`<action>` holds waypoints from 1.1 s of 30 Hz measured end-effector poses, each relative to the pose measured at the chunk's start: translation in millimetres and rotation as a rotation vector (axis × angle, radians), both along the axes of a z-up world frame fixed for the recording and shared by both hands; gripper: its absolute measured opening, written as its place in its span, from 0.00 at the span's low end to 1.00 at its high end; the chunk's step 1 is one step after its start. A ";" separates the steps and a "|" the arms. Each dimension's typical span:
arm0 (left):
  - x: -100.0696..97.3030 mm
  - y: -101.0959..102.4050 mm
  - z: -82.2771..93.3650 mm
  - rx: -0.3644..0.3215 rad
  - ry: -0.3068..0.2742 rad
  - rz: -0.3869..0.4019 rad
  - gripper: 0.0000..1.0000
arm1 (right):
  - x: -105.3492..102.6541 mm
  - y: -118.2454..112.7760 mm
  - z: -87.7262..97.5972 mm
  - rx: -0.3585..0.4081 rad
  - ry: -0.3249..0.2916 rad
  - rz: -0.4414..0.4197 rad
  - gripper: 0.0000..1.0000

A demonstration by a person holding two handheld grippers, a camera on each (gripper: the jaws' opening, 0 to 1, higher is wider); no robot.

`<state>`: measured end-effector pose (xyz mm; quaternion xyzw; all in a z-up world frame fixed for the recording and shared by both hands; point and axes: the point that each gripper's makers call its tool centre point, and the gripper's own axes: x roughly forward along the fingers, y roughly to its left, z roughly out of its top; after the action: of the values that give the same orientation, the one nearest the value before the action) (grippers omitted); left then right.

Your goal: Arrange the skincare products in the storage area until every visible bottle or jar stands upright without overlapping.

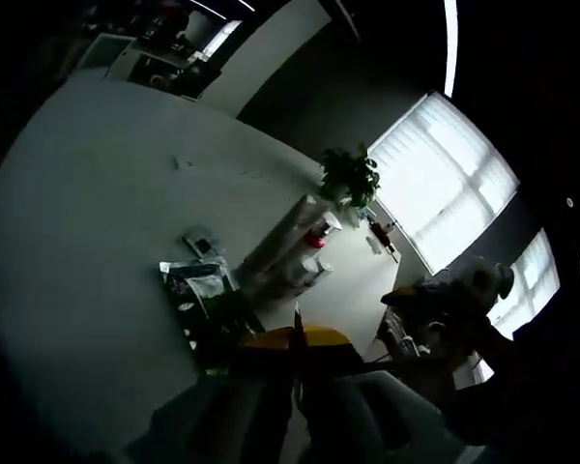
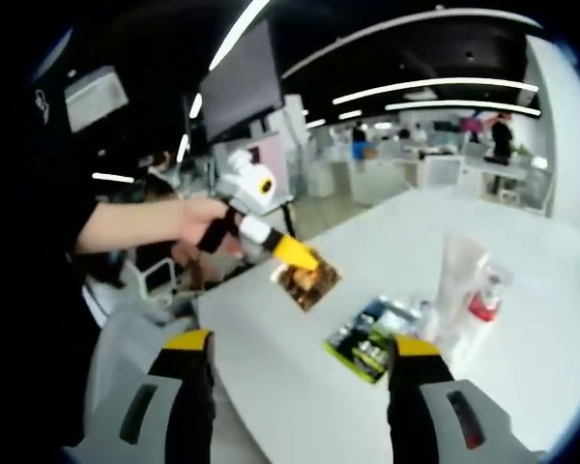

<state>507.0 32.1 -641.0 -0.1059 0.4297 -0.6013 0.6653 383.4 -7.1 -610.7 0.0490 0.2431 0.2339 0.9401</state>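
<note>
In the right gripper view a hand holds my left gripper (image 2: 292, 253) above the near edge of the white table (image 2: 271, 377), shut on a flat brown square sachet (image 2: 307, 280). In the left gripper view its yellow-tipped jaws (image 1: 295, 356) are pressed together on the sachet's thin edge (image 1: 297, 324). My right gripper (image 2: 303, 348) stands wide open with nothing between its jaws, short of the products. On the table lie green-and-black packets (image 2: 365, 346) and a silvery sachet (image 2: 398, 314). Beside them stand a tall clear tube (image 2: 459, 271) and a red-capped bottle (image 2: 483, 298).
The table runs on to the right and back. Desks, screens and people fill the office behind it. The left gripper view is rolled and dark: dark packets (image 1: 198, 285) on the table (image 1: 87, 222), a white shelf (image 1: 290, 242) with a plant (image 1: 348, 176), bright windows (image 1: 445, 188).
</note>
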 end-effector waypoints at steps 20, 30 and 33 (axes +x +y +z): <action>58.8 -5.0 -54.0 0.084 0.075 0.079 0.00 | -0.6 -22.4 -31.6 0.021 0.089 -0.071 0.79; 90.6 -12.7 -84.5 0.116 0.129 0.142 0.00 | 1.9 -36.5 -36.6 0.019 0.107 -0.099 0.79; 96.0 -14.0 -96.5 0.142 0.129 0.144 0.00 | 1.9 -38.3 -38.9 0.020 0.116 -0.102 0.78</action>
<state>603.0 18.1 -737.5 -0.1278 0.5044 -0.5120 0.6834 385.3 -45.4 -649.7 0.0843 0.2919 0.1849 0.9346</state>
